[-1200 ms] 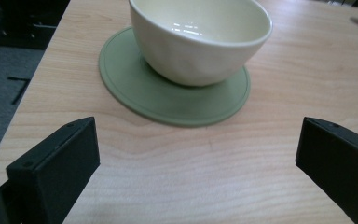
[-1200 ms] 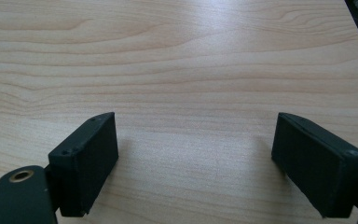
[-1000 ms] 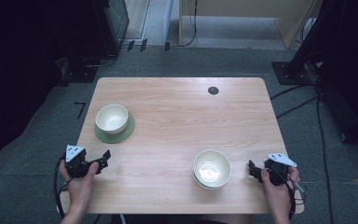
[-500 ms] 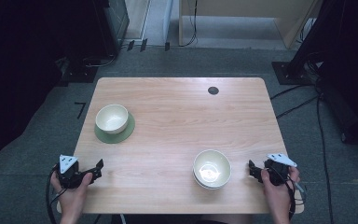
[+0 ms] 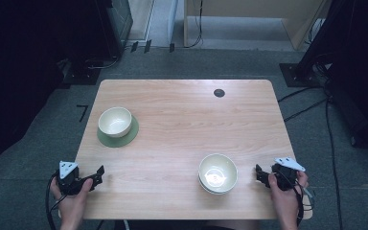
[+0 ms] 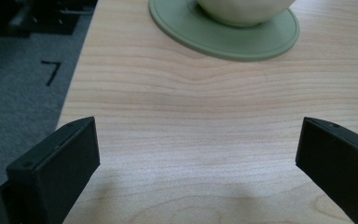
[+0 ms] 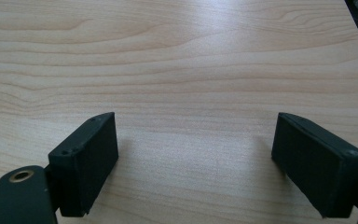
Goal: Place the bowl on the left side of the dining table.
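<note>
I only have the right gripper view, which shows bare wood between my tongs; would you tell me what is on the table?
Observer: A cream bowl sits near the front edge, beside the right tongs.
Operator: Thank you. Is it alone?
Observer: It appears nested in another bowl; I cannot be sure. A second cream bowl stands on a green saucer at the table's left.
Operator: And the left tongs?
Observer: The left tongs are open at the front left edge, facing that saucer.
</note>
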### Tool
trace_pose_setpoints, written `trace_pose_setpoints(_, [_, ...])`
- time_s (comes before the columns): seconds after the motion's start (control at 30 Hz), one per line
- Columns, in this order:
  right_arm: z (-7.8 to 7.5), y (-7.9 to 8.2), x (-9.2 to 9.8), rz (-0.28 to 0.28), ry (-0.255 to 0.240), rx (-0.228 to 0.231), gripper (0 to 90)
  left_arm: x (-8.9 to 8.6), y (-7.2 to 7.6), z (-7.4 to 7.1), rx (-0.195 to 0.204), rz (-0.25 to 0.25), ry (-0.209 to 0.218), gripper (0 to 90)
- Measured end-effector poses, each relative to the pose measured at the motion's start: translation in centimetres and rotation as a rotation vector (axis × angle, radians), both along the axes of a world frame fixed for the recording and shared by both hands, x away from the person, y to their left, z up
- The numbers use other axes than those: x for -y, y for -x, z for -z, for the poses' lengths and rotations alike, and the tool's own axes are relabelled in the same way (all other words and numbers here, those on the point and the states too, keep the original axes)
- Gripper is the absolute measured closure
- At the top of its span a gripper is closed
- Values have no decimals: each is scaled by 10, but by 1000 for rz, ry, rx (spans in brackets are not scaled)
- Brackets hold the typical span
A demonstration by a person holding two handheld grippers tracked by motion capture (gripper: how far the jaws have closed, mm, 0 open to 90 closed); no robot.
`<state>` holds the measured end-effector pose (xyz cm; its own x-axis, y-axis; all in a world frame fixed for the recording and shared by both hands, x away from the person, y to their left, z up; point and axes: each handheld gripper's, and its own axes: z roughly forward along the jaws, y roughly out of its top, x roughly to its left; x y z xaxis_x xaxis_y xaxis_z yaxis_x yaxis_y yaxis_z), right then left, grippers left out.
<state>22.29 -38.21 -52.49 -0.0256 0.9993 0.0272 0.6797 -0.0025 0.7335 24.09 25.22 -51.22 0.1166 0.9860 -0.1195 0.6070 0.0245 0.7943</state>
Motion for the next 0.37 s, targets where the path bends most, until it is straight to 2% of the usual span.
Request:
trace_pose_setpoints(0.1, [0, 0, 0, 0, 0, 0, 143, 0, -1, 1, -2, -9, -11, 0])
trace_pose_setpoints(0.27, [0, 0, 0, 0, 0, 0, 143, 6, -1, 2, -3, 0, -60, 0])
trace_pose_setpoints(0.37, [0, 0, 0, 0, 0, 0, 143, 7, -1, 2, -4, 1, -69, 0])
